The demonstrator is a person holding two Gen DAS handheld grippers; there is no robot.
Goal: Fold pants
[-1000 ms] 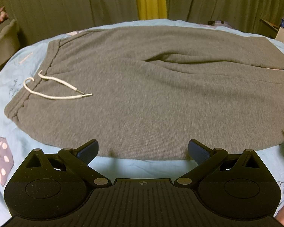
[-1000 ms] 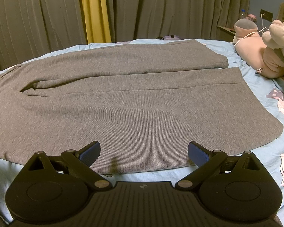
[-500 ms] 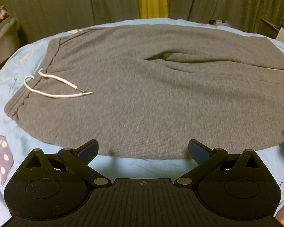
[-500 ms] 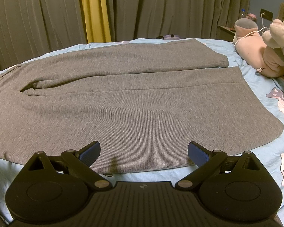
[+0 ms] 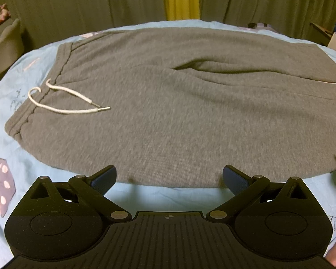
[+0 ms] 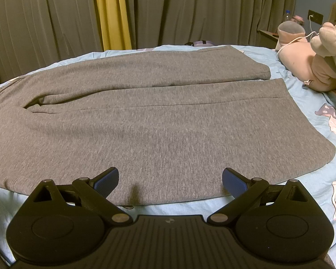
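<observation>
Grey sweatpants (image 5: 168, 112) lie flat across a light blue bed, waistband at the left with a white drawstring (image 5: 65, 103) on top. The right wrist view shows both legs (image 6: 168, 116) side by side, hems at the right. My left gripper (image 5: 169, 177) is open and empty, just above the near edge of the pants by the hip. My right gripper (image 6: 170, 179) is open and empty over the near edge of the closer leg.
The light blue bedsheet (image 5: 15, 85) has printed patches. Pink and beige plush toys (image 6: 313, 62) with a white cable lie at the right end. Grey and yellow curtains (image 6: 112, 13) hang behind the bed. A grey chair (image 5: 6, 42) stands at the far left.
The left view has shifted slightly, with the pants moving a little up and left in frame. The right gripper has not visibly moved. Both stay open.
</observation>
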